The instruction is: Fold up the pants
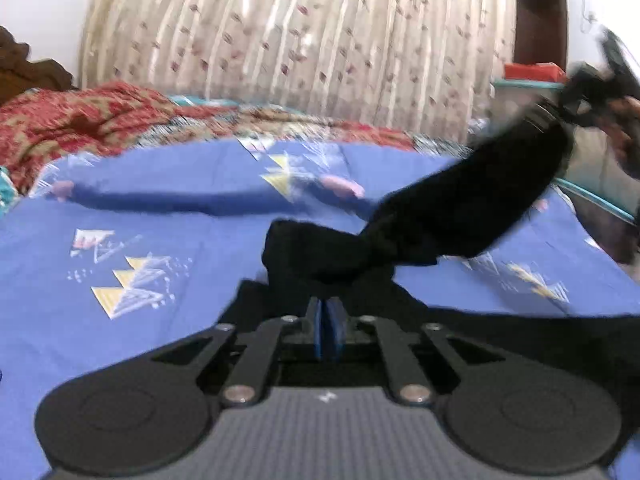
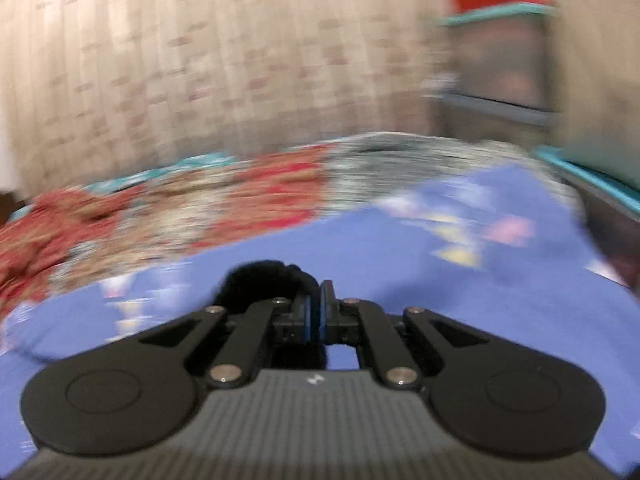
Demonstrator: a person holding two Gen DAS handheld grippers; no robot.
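The black pants [image 1: 460,204] hang stretched in the air above a blue bedsheet [image 1: 140,208]. My left gripper [image 1: 327,304] is shut on one bunched end of the pants, low in the left wrist view. The cloth runs up and right to my right gripper [image 1: 576,108], held in a hand at the far right edge. In the right wrist view my right gripper [image 2: 317,300] is shut on a black fold of the pants [image 2: 264,280]. More black cloth trails along the sheet at the lower right [image 1: 560,332]. Both views are motion-blurred.
A red patterned blanket [image 1: 80,120] lies bunched along the far side of the bed. A floral curtain [image 1: 300,32] hangs behind it. A teal-edged shelf with a red item [image 1: 532,74] and a dark wooden cabinet [image 1: 540,20] stand at the right.
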